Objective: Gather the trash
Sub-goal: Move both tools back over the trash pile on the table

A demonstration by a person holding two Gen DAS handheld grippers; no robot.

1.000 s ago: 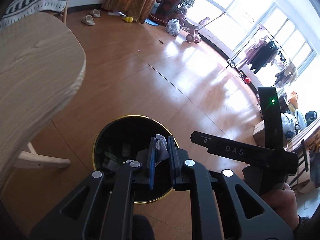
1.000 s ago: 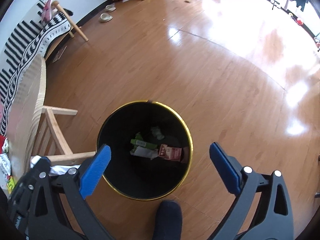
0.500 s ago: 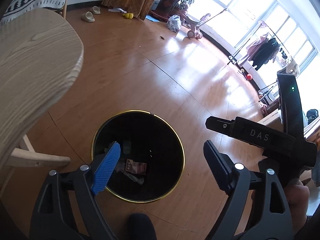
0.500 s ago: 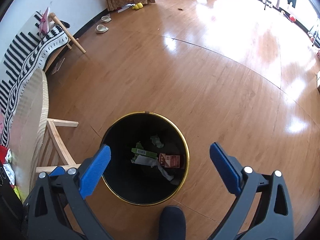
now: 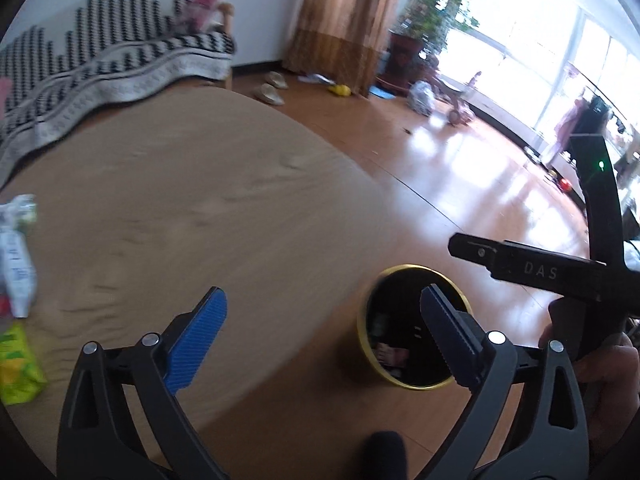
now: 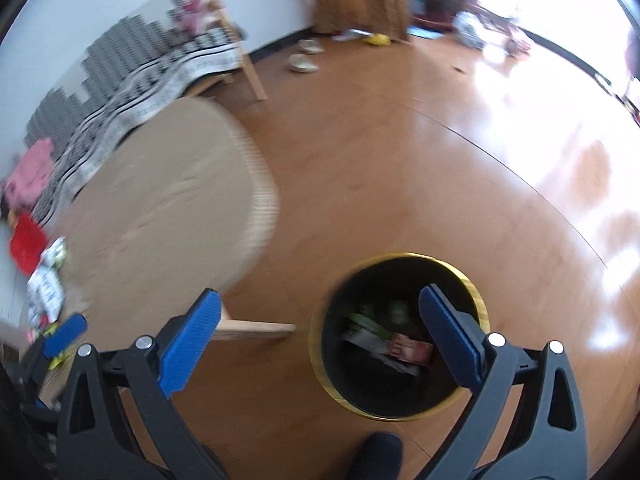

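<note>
The black trash bin with a gold rim (image 5: 362, 320) stands on the floor beside the round wooden table (image 5: 180, 200). My left gripper (image 5: 320, 292) hangs over the table's edge; its jaws are opening and nothing is between them. My right gripper (image 6: 319, 292) is open and empty, above the floor between the table (image 6: 168, 200) and the bin (image 6: 400, 256). Inside the bin lie a red packet (image 6: 410, 350) and a green and white wrapper (image 6: 368, 326). A white packet (image 5: 16, 264) and a green wrapper (image 5: 16, 364) lie on the table at the far left.
A sofa with a black and white throw (image 5: 120, 64) stands behind the table. Slippers (image 5: 270, 94), a yellow toy (image 5: 340, 90) and a potted plant (image 5: 404, 56) sit by the curtain. A red item (image 6: 26, 240) and white packets (image 6: 46, 288) rest on the table's left side.
The left gripper, shut on a crumpled tissue over the bin, opened, and the tissue is gone from its jaws. Both grippers rose and swung left toward the table; the bin slid right in both views.
</note>
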